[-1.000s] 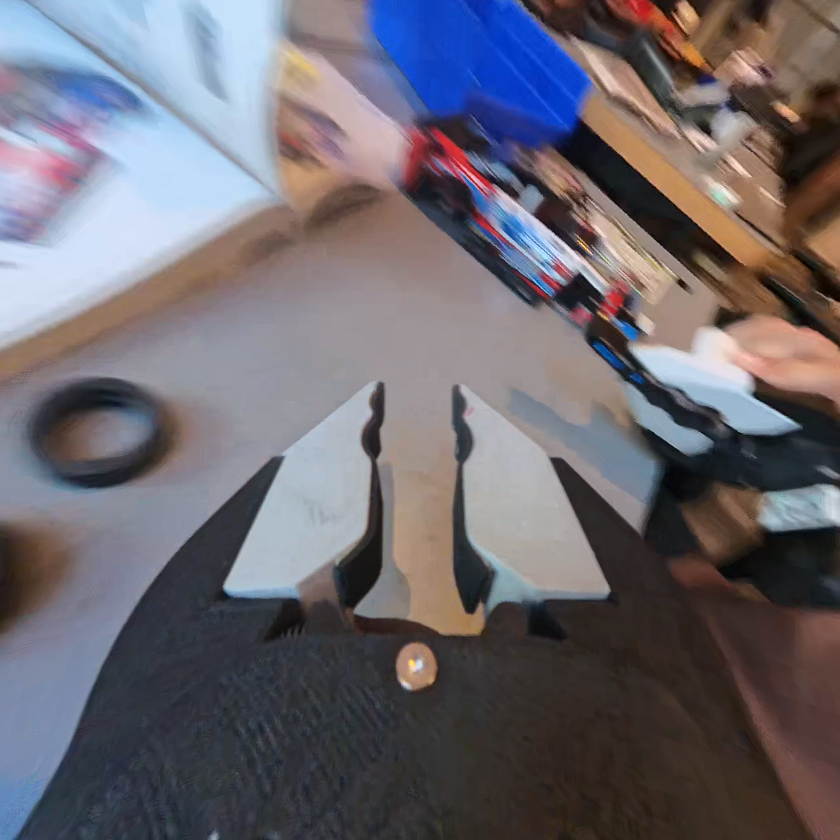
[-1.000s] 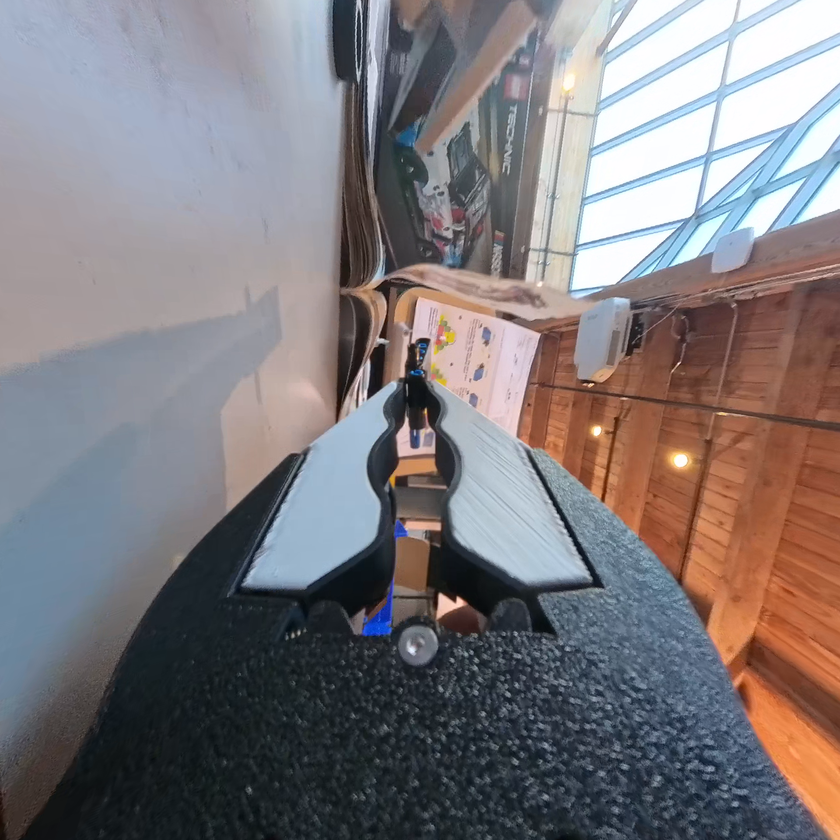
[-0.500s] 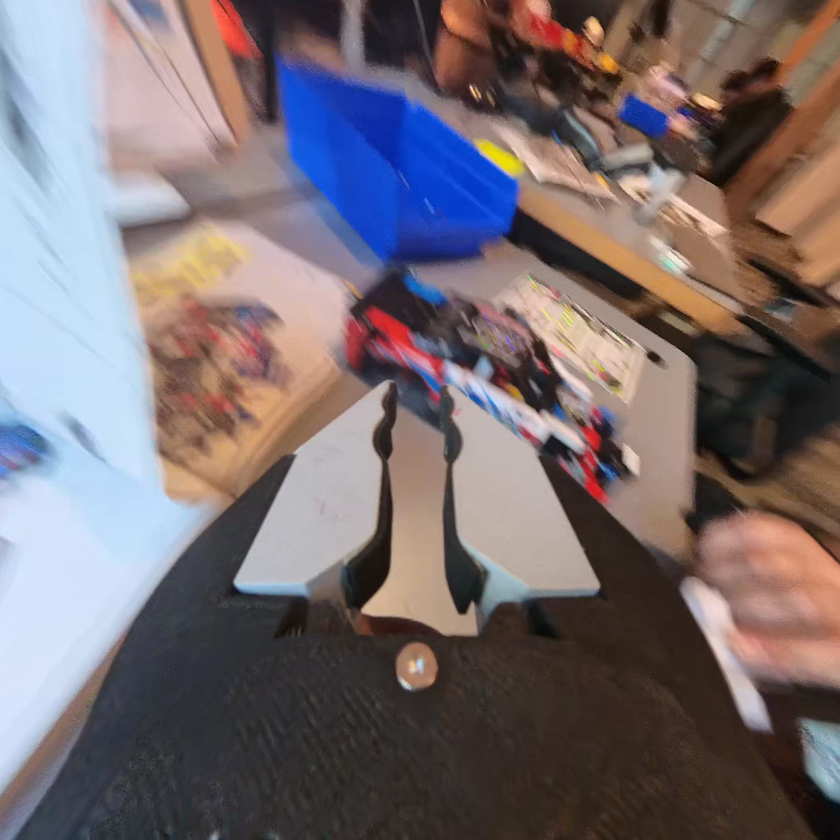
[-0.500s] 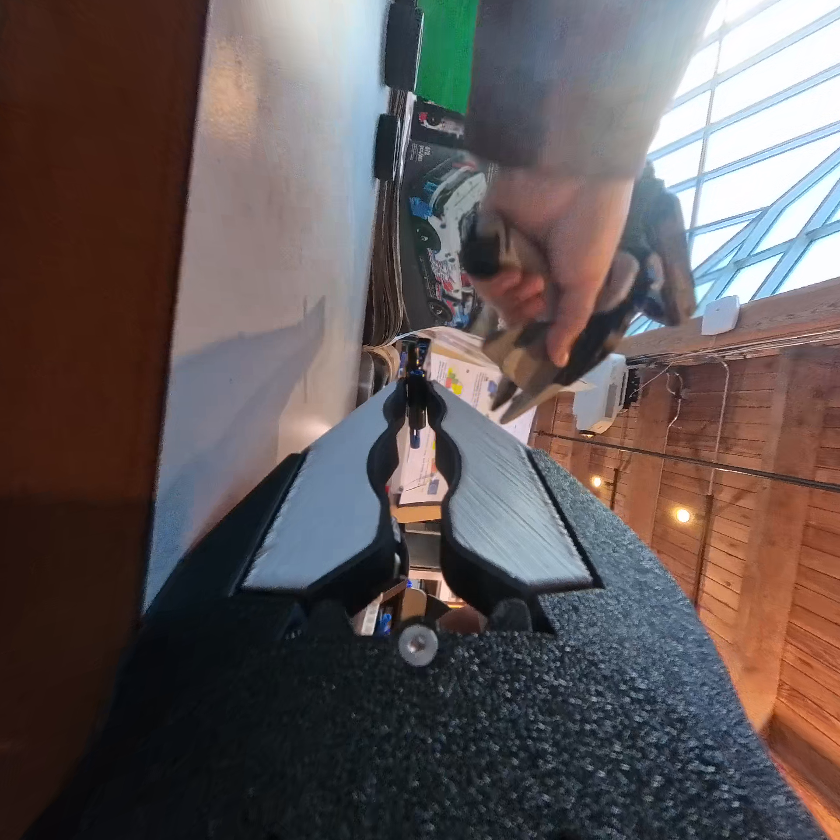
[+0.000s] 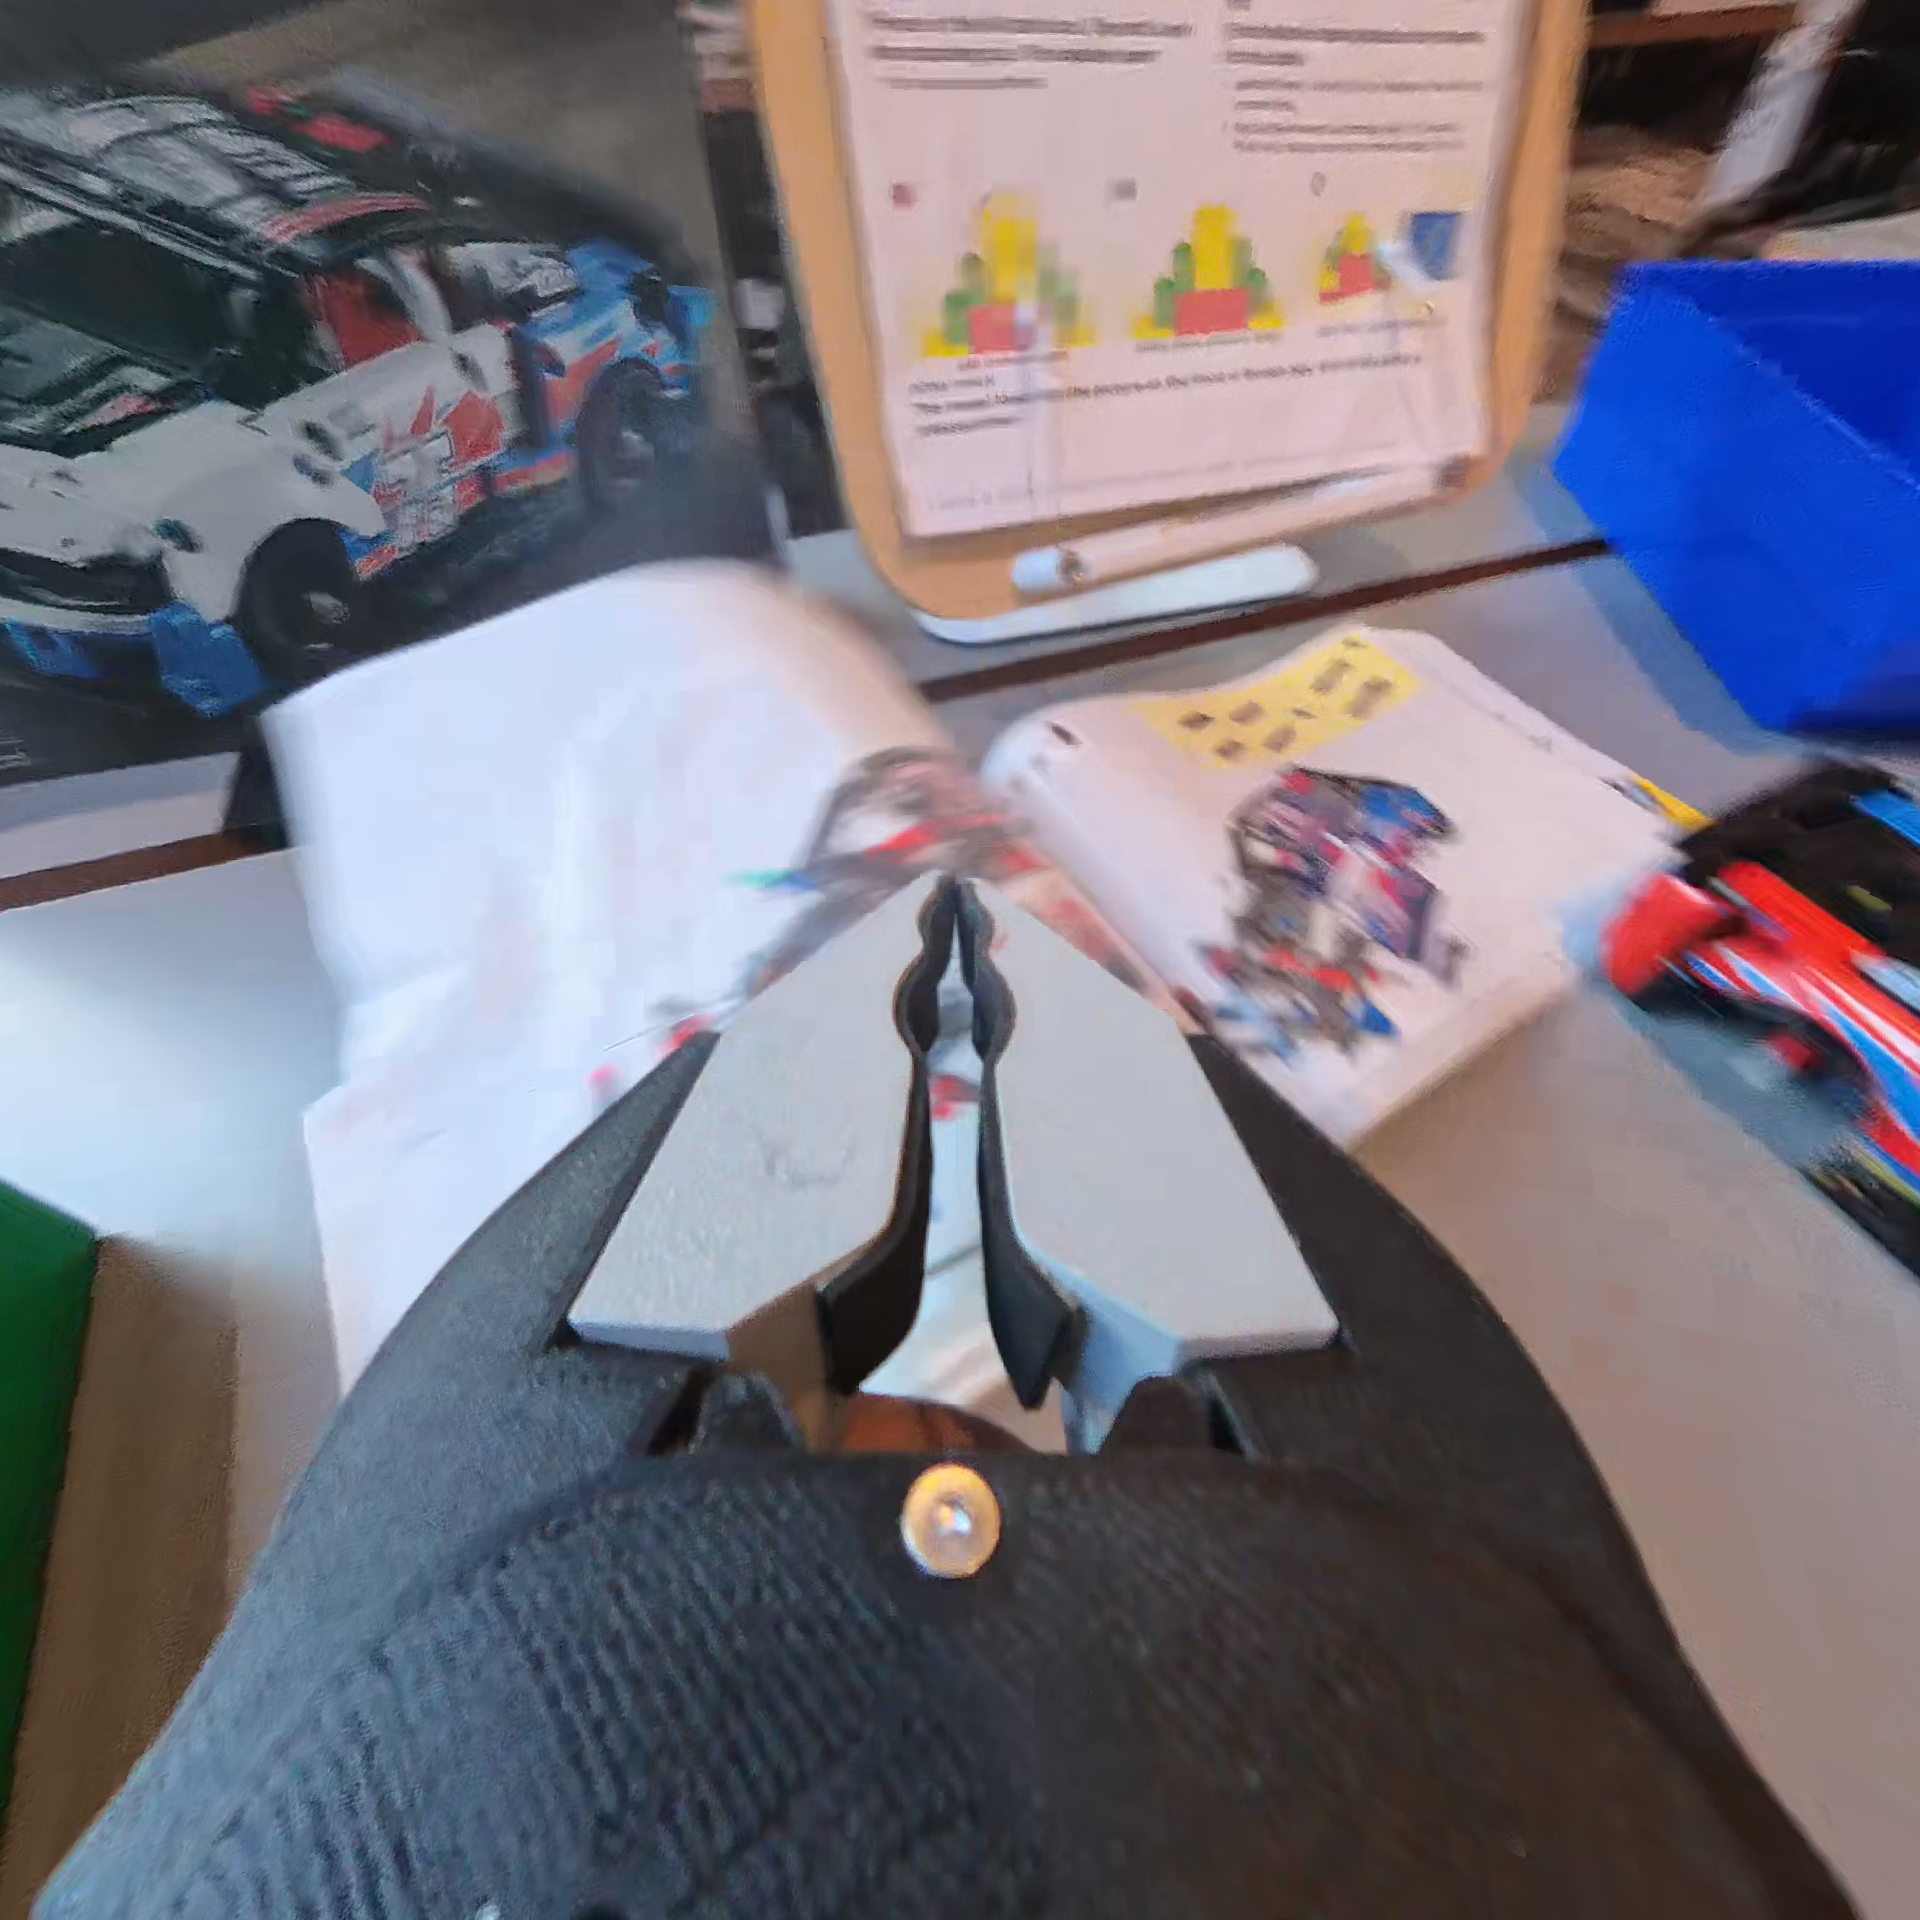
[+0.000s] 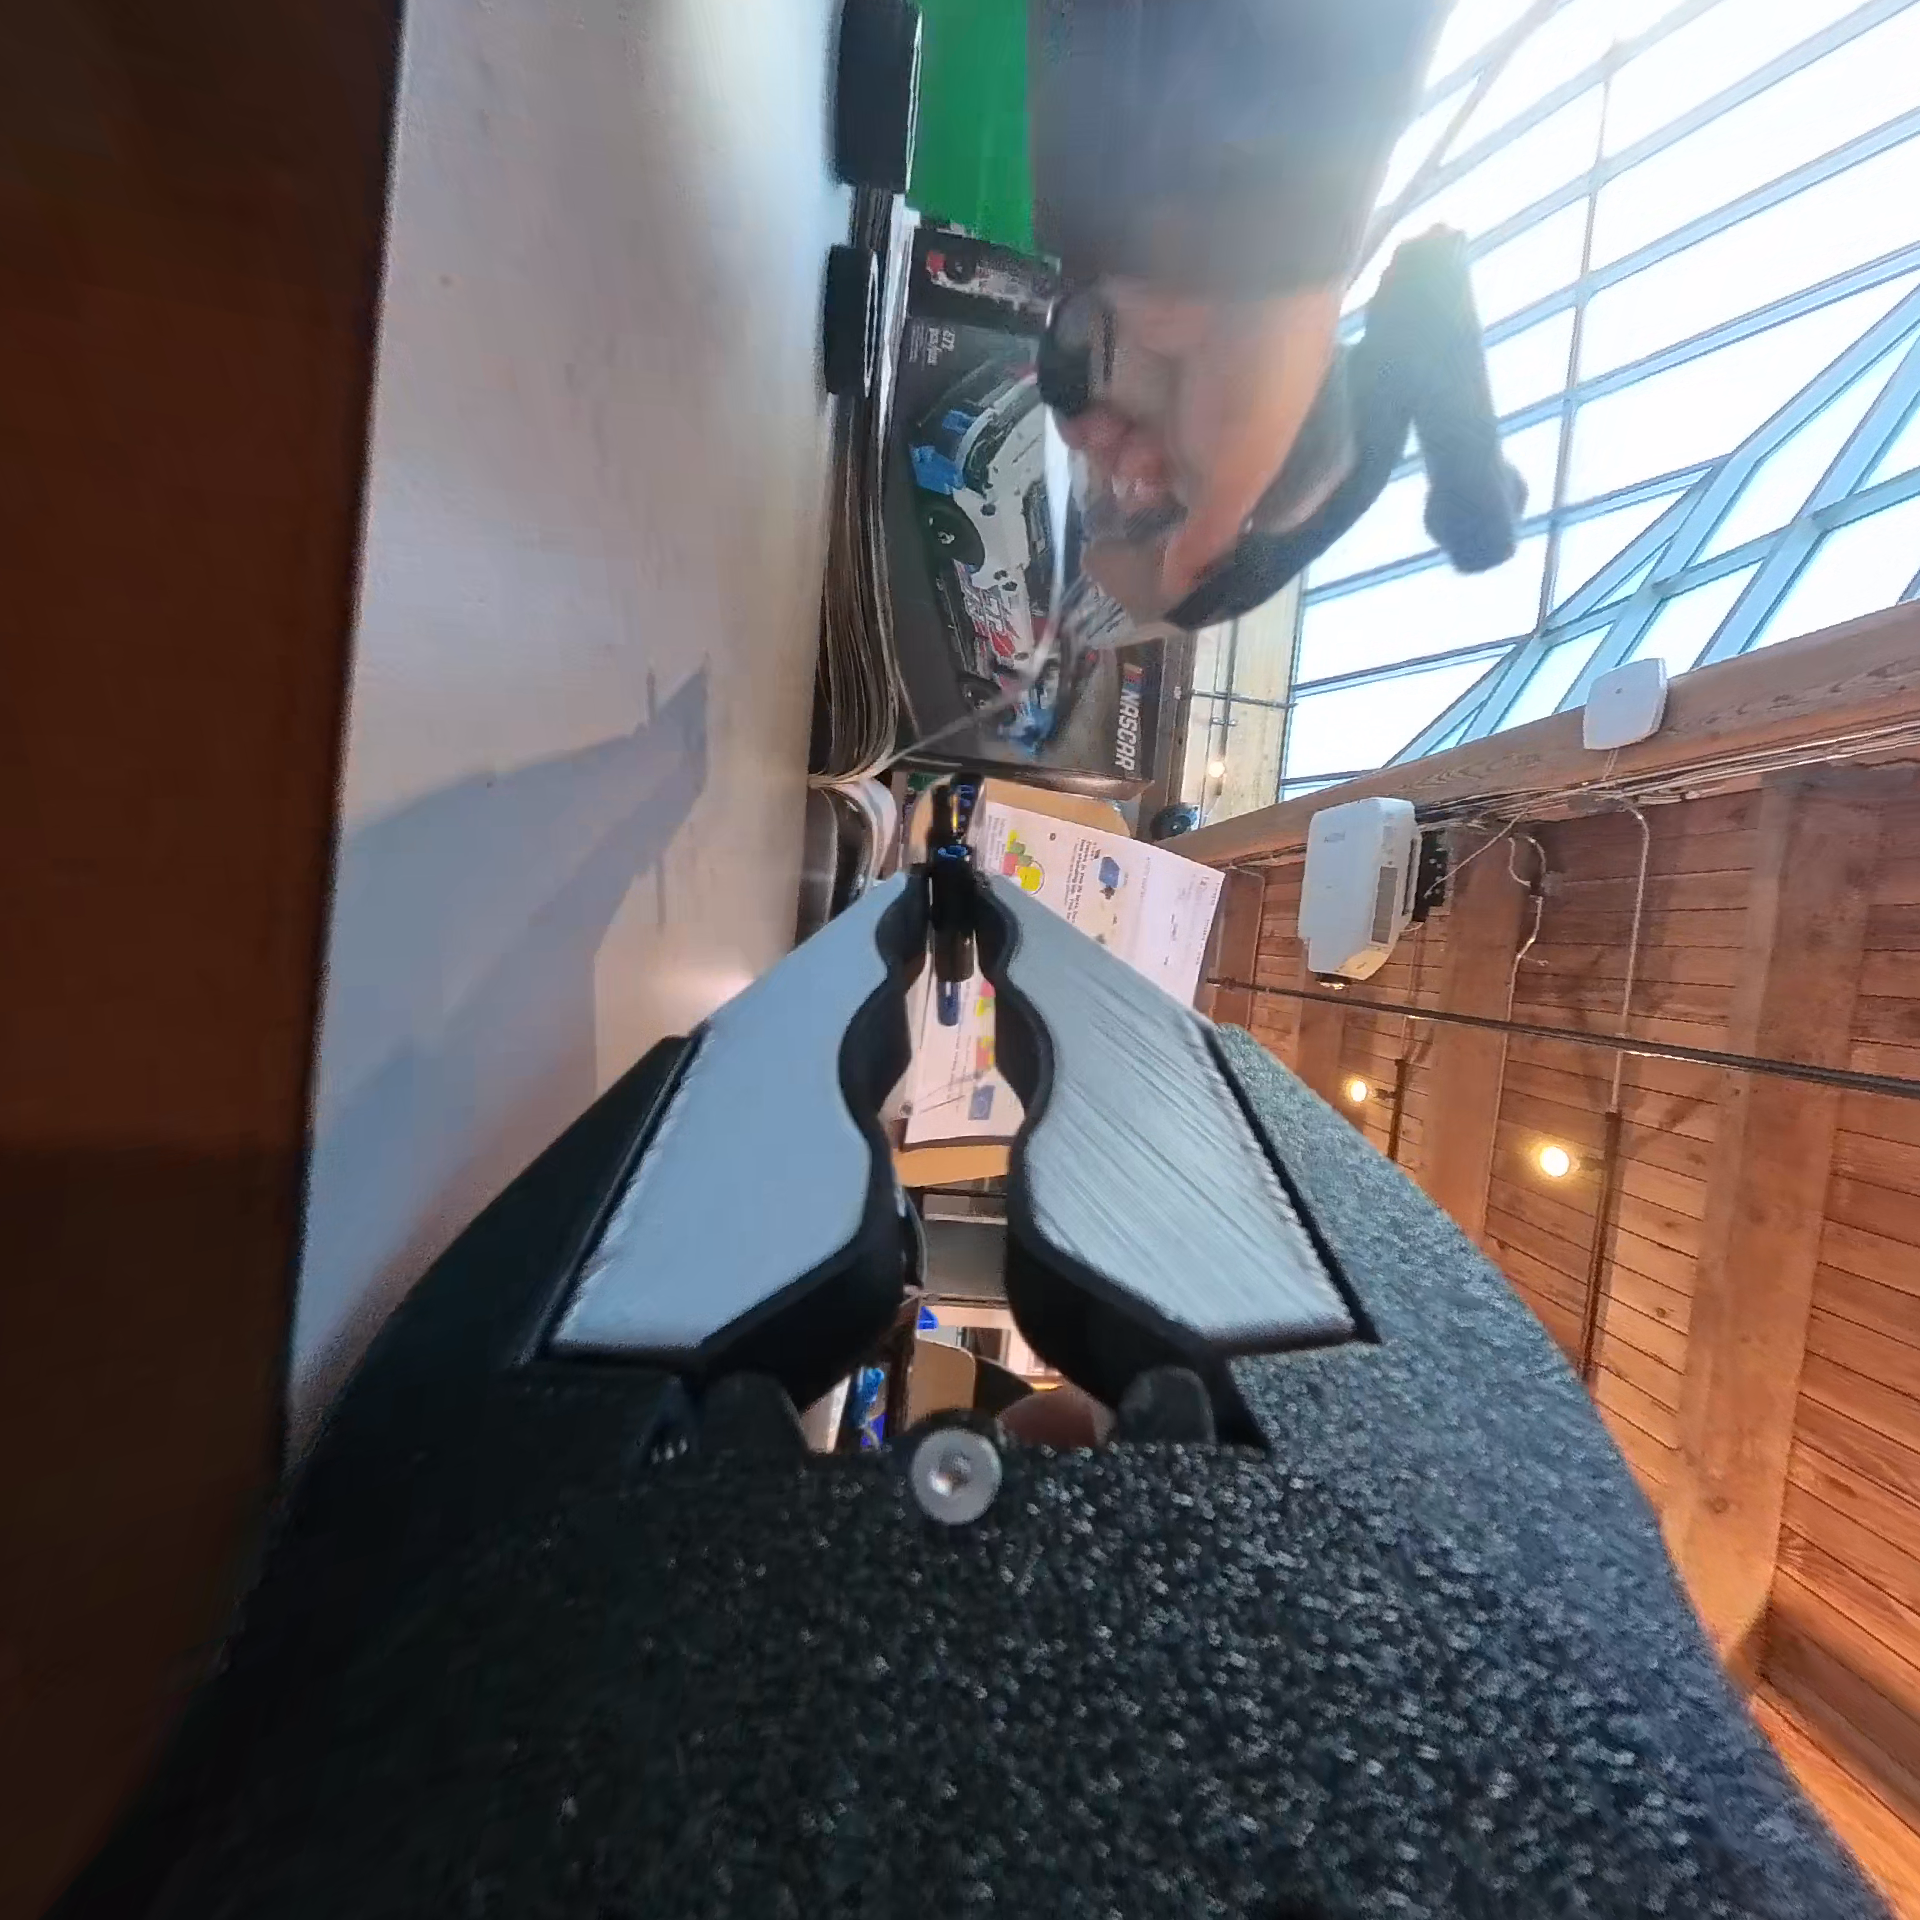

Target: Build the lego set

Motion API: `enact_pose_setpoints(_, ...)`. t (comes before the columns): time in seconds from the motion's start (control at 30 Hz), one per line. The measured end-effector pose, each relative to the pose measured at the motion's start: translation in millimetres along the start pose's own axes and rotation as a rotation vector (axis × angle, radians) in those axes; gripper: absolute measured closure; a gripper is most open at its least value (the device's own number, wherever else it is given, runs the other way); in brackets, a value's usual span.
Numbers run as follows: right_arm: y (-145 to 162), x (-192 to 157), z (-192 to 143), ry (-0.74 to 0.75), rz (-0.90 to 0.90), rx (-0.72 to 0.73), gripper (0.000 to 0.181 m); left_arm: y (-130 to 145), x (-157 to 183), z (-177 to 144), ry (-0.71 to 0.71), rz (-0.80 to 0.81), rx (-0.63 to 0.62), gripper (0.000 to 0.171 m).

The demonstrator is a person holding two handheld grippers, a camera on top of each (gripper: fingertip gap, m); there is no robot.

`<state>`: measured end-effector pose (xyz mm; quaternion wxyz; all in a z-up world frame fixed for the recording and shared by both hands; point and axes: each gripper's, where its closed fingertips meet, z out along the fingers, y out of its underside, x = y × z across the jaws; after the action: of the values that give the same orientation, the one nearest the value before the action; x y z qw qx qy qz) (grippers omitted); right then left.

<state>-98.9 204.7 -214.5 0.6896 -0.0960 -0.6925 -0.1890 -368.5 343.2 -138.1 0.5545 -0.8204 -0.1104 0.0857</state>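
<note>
My left gripper (image 5: 951,899) is shut with its tips at a curled, lifted white page (image 5: 582,831) of the open instruction booklet (image 5: 1330,831). In the right wrist view the left gripper (image 6: 1086,613) is held in a hand (image 6: 1205,447) and a thin page edge runs up from the booklet to its tips. My right gripper (image 6: 951,914) is turned on its side and shut on a small black lego piece with blue pins (image 6: 951,883), held in the air beside the table (image 6: 582,520). The red, blue and black lego car model (image 5: 1766,966) lies at the right.
The set's box with a race car picture (image 5: 260,364) stands behind the booklet. A clipboard with a sheet (image 5: 1143,260) and a blue bin (image 5: 1766,468) are at the back. Two black tyres (image 6: 873,94) lie on the table. A green thing (image 5: 31,1403) is at the left. One gripper's finger ends stand about 30 cm off the other's.
My left gripper swung from the table towards the booklet and shut its fingers at a page, which now curls upward. My right gripper keeps its hold on the black piece and has barely moved.
</note>
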Motion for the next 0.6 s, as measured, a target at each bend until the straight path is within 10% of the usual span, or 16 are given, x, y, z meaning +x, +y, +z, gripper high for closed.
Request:
enact_pose_setpoints(0.17, -1.7, 5.5, 3.3, 0.024, -0.009, 0.006, 0.173, 68.2, 124.0, -109.7, 0.805, 0.12, -0.12, 0.154)
enact_pose_setpoints(0.33, -16.0, 15.6, 5.7, 0.083, -0.042, 0.033, 0.173, 124.0, 178.5, -161.1, 1.193, -0.102, -0.391, 0.134)
enact_pose_setpoints(0.6, -22.3, 10.5, 5.9, 0.074, -0.062, 0.03, 0.171, 148.1, 213.6, -184.5, 1.391, -0.226, -0.465, 0.16)
